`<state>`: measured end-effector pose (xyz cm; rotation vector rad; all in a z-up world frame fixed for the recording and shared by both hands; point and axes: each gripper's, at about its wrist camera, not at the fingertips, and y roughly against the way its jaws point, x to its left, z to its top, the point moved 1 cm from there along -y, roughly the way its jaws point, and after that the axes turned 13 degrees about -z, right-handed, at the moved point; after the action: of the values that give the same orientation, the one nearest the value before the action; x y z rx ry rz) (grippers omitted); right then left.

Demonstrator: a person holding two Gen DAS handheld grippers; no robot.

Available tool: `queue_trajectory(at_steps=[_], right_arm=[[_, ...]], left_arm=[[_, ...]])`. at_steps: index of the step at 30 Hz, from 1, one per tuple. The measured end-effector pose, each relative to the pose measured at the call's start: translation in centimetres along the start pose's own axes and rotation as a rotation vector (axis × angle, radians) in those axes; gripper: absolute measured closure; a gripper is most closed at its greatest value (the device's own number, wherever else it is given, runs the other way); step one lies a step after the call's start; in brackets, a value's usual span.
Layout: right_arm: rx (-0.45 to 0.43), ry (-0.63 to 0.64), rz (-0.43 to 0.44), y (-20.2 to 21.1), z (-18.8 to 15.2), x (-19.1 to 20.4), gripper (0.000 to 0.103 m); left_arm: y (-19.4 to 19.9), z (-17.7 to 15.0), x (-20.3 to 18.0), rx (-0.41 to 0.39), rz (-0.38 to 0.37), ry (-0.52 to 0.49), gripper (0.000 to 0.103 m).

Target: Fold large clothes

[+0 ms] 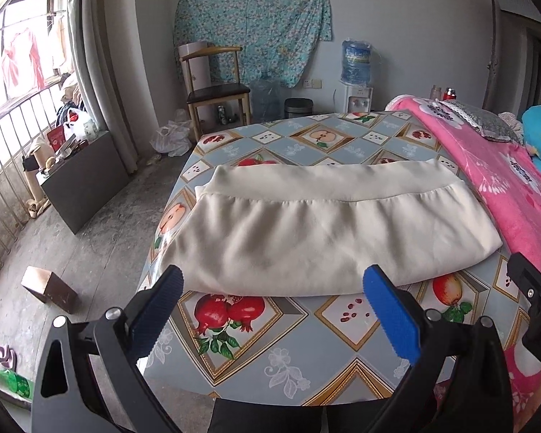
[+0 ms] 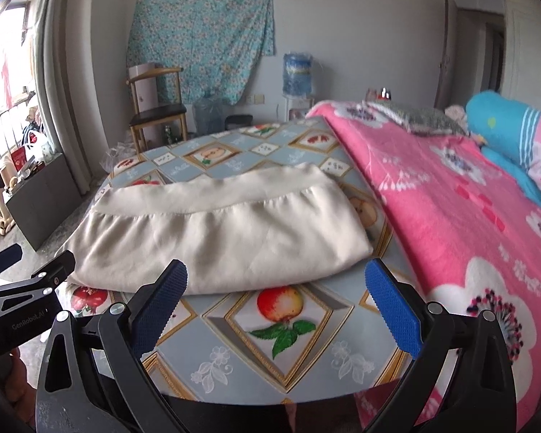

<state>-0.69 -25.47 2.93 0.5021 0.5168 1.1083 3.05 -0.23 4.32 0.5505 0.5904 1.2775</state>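
Bare tabletop (image 1: 299, 353) is lying open before the folded cream garment (image 1: 324, 231); pink blanket (image 2: 451, 198) is crowding its right edge.

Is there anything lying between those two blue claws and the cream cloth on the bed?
Nothing visible. Only bare fruit-patterned sheet separates the left gripper and right gripper from the folded cream garment. Both jaws are open.

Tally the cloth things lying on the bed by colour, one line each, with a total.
Cream: 1, the folded garment
Pink: 1, the flowered blanket
Blue: 1, the pillow
Grey: 1, the lace-edged cushion
Total: 4
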Motion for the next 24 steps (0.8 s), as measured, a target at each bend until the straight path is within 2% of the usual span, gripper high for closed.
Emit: queue_trajectory(at_steps=[4,12,16,24], right_arm=[[0.06,0.009,0.012,-0.8,-0.7,0.4,0.007],[0.098,0.077,0.029,-1.3,-1.1,1.7,0.007],[0.111,0.099,0.015,-1.4,-1.3,2.0,0.007],[0.144,0.123,0.007,-1.8,-1.7,2.6,0.007]], left_arm=[[-0.7,-0.2,0.8,0.049,0.039,0.036,0.005],[-2.1,-1.0,1.0,0.157,0.09,0.038,0.005],[-2.5,-1.3,1.4,0.202,0.07,0.079,0.005],[-2.9,-1.4,1.4,0.223,0.067,0.094,0.005]])
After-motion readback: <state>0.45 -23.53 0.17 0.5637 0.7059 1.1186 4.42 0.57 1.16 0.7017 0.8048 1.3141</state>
